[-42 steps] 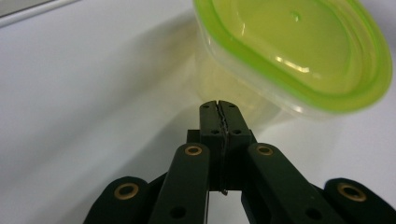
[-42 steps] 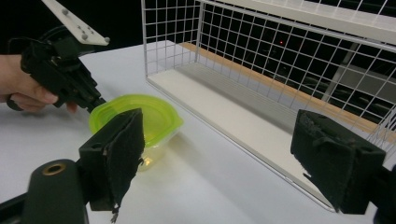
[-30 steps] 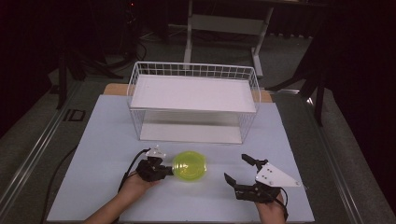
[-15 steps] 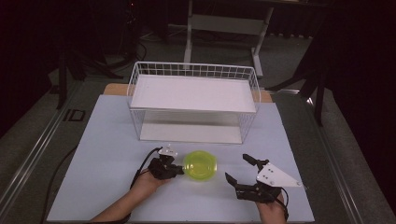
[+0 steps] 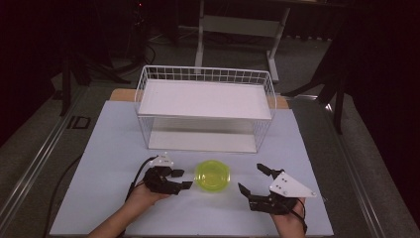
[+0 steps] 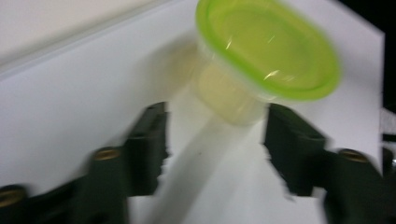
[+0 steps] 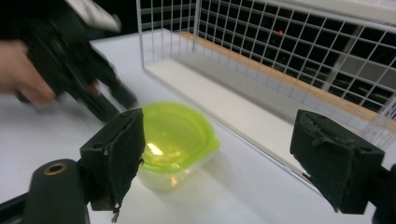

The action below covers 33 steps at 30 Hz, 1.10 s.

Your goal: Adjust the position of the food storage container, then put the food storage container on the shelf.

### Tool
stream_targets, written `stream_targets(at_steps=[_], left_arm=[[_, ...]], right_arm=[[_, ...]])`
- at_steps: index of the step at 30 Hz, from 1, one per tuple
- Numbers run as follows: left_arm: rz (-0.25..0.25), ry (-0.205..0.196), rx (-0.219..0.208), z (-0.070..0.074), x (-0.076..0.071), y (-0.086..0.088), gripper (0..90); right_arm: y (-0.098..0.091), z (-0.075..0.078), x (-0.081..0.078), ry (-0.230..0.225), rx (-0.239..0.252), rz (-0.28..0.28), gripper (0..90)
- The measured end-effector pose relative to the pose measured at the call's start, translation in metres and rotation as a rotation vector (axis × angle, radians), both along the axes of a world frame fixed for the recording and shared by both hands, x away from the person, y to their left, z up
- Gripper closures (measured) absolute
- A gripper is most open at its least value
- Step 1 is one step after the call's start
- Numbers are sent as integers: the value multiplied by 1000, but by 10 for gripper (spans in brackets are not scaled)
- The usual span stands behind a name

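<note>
Centrally, low in the high view, a lidded green tub [image 5: 212, 175] stands on the tabletop [image 5: 109, 148], ungrasped. Left tool [image 5: 179, 179] sits just beside it at frame left, jaws released. Right tool [image 5: 252, 179] lies lower right, released. A wire basket [image 5: 205, 106] stands above.

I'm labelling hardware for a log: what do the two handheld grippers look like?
Both are black with two jaws. The left gripper trails a black cable over the table. The right gripper carries a pale grey three-cornered plate with small dots. Its jaws have rough black pads and brass-coloured screws.
</note>
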<state>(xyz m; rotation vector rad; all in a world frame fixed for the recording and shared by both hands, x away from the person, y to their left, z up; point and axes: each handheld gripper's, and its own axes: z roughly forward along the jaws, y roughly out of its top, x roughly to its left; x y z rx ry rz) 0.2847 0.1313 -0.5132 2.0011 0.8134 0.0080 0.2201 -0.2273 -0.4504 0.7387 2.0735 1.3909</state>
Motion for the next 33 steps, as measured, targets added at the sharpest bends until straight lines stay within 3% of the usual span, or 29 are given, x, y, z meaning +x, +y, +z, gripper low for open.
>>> stream_targets(at_steps=[1, 2, 4, 6, 7, 9, 13, 15, 17, 20, 23, 24, 26, 30, 33], left_arm=[[-7, 1, -20, 3, -2, 3, 272], [-15, 2, -30, 6, -3, 7, 127], [3, -17, -53, 12, -9, 12, 111], [4, -31, -83, 18, -13, 17, 26], [21, -40, -99, 21, -15, 19, 17], [64, -49, -95, 26, -18, 20, 17], [87, -123, -126, 33, -25, 19, 18], [81, -145, -118, 35, -28, 15, 18], [63, -164, -66, 37, -28, 9, 18], [28, -168, -69, 40, -26, 3, 21], [6, -185, -65, 43, -26, -5, 22], [3, -179, -52, 46, -26, -8, 21], [9, -144, -91, 49, -25, -11, 22], [15, -92, -110, 55, -19, -17, 21], [23, -74, -118, 54, -13, -22, 21]], right_arm=[[1, 0, -1, -14, 1, -2, 176], [4, -1, -2, -13, -28, -10, 140], [4, -1, -3, -26, -30, -23, 158], [3, -1, -3, -19, -7, -23, 209], [3, 0, -1, 17, -5, -3, 182], [4, -2, 0, 17, -21, -4, 182], [10, -7, -1, 28, -38, -11, 182], [12, -6, -1, 38, -27, 7, 185], [14, -6, -1, 28, -31, 42, 186], [16, -7, 0, 3, -35, 64, 187], [17, -5, 2, 34, -31, 49, 165], [17, -4, 3, 38, -24, 44, 148], [16, -2, 5, 46, 1, 33, 134], [17, 5, 12, 64, 31, 27, 117], [18, 6, 22, 109, 97, 15, 110]])
